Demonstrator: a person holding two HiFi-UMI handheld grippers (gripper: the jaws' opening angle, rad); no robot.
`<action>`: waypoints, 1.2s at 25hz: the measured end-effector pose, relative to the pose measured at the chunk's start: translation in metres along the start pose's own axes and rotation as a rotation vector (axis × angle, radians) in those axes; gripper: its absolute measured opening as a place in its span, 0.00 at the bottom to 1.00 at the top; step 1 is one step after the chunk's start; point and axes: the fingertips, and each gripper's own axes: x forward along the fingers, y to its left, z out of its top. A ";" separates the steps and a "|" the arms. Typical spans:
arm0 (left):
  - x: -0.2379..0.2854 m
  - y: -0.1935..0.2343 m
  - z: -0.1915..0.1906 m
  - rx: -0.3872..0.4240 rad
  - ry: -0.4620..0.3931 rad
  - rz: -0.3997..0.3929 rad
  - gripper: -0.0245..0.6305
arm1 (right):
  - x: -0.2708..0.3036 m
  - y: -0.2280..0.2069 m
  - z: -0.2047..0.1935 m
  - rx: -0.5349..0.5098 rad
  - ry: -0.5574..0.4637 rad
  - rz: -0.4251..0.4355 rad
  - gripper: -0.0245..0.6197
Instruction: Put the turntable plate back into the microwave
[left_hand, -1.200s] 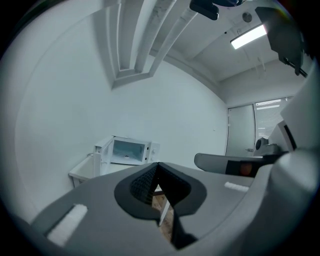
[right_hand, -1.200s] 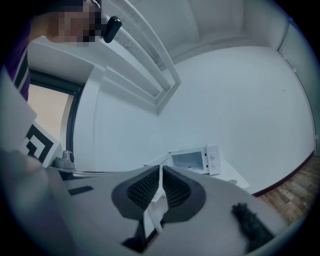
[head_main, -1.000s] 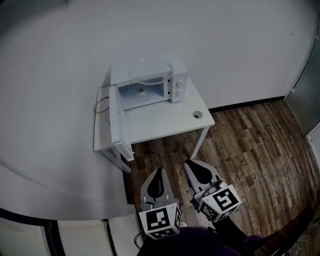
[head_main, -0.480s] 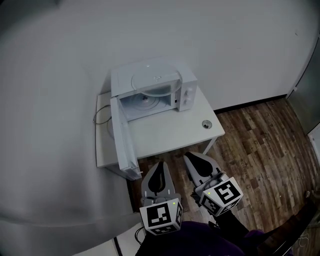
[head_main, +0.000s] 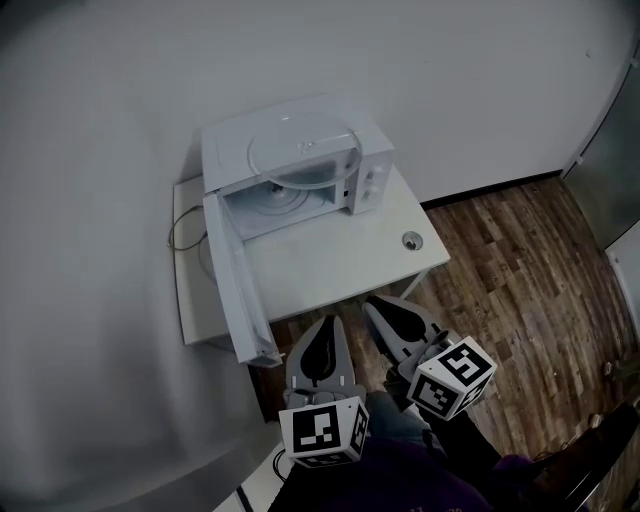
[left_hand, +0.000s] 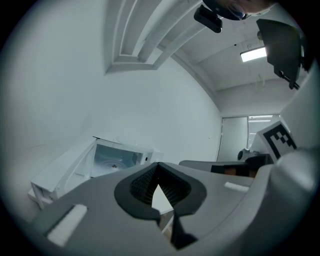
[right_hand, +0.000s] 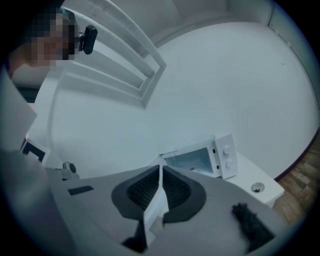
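**A:** What is hard to see?

**B:** The turntable plate (head_main: 300, 150). It is clear glass, so only its round rim shows. It lies flat on top of the microwave (head_main: 372, 172). The two gripper views look at the microwave from low down, and I cannot make out the plate there.

**A:** Is the microwave shut?

**B:** No. Its door (head_main: 238, 290) is swung wide open, out past the front of the white counter (head_main: 330, 260).

**A:** Where are the jaws?

**B:** The left gripper (head_main: 323, 330) and the right gripper (head_main: 380, 312) are side by side in front of the counter, well apart from the plate. Both point toward the microwave.

**A:** Do they hold something?

**B:** No. Both pairs of jaws are closed tight, with nothing between them.
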 end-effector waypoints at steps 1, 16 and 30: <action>0.004 0.001 -0.002 -0.001 0.008 -0.003 0.05 | 0.001 -0.003 -0.001 0.001 0.007 -0.008 0.06; 0.070 0.010 0.004 -0.021 0.006 0.051 0.05 | 0.055 -0.053 0.012 0.033 0.038 0.074 0.06; 0.131 0.008 0.029 -0.054 -0.128 0.228 0.05 | 0.088 -0.118 0.039 0.058 0.057 0.190 0.06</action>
